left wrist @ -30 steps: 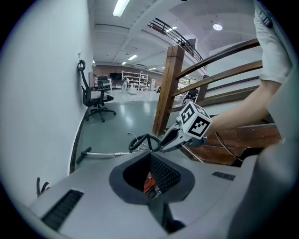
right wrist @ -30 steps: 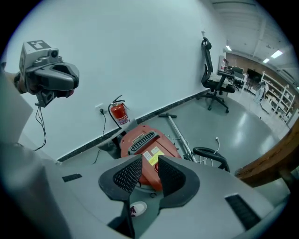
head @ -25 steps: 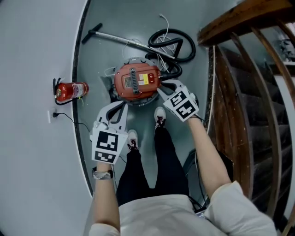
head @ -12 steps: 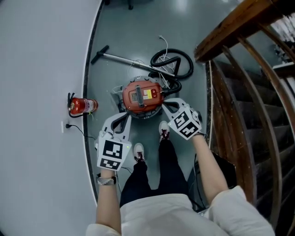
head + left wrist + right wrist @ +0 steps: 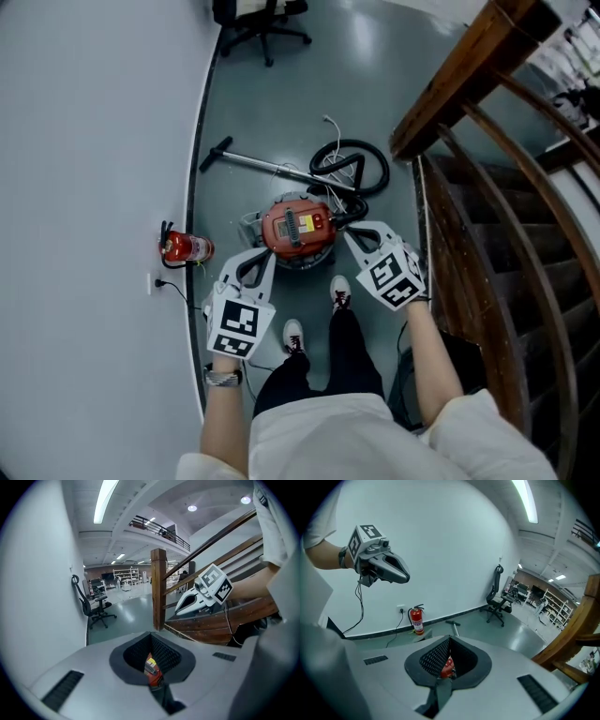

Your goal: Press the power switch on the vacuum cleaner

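The vacuum cleaner (image 5: 298,230) sits on the grey floor (image 5: 281,103), just ahead of the person's shoes (image 5: 293,335) and below both claws. It is a red canister w/ a dark handle strip along its top.

Judged from looks, it is a rigid drum, prob fairly heavy, w/ a hard smooth lid. If it stands on castors it may skid under a sideways shove, so the push should go straight down. The task needs no grasp, only a firm poke w/ a closed tip. If steadying is wanted, the top handle is the obvious spot. Its hose (image 5: 361,159) is coiled behind and looks floppy, no good as a hold. The wand (image 5: 262,164) lies stiff beyond it.

The left gripper (image 5: 258,262) hangs above the canister's near left. Its jaws are pressed together w/ nothing btwn them. The right gripper (image 5: 361,236) is over the near right. It is likewise fully closed and empty. Both are well clear of the lid.

Outward: a fire extinguisher (image 5: 187,248) stands by the wall (image 5: 84,141), an office chair (image 5: 262,19) farther off, and a wooden stair rail (image 5: 469,84) on the right.

Hard to read: the power switch itself. There are light patches on the lid, but they are too small to tell which is the button. Each gripper view shows only a red sliver thru the notch btwn its pads. The canister's base and any wheels are hidden from above.
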Demonstrator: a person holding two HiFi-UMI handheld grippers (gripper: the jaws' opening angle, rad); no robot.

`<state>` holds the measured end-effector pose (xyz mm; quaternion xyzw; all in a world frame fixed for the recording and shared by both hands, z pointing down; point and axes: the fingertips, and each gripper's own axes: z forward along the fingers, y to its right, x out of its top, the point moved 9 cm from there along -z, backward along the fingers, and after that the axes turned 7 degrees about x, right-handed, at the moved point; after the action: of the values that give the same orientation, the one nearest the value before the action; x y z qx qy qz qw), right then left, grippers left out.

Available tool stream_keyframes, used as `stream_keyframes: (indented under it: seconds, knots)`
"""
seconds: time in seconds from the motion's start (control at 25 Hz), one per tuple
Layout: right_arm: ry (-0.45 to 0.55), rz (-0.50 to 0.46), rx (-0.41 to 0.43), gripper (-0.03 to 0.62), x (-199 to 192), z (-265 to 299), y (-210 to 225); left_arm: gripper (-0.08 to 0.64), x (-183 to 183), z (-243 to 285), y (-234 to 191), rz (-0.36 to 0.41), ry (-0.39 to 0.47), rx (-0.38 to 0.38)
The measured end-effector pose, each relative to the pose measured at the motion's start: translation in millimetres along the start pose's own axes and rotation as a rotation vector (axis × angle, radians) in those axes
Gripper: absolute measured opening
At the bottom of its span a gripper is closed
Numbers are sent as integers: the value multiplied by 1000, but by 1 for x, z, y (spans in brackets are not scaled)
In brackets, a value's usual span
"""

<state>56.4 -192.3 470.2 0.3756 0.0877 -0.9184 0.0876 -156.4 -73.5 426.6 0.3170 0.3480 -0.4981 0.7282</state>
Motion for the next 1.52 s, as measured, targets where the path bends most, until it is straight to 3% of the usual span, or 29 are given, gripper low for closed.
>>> stream_keyframes:
  seconds: [0.36, 0.76, 1.08, 1.52]
  knots:
    - [61, -25, -109, 29, 50, -73, -11, -2, 43, -42, -14, 45, 96, 29]
    - [143, -106, -144, 29, 103, -142, -28, -2, 104, -87, -18, 180, 235, 77]
    - [220, -137, -234, 29, 127, -205, -45, -2, 147, -135, -9, 269, 362, 105]
    - [260, -187, -275, 29, 136, -250, -89, -2, 153, -188, 17, 331, 440, 128]
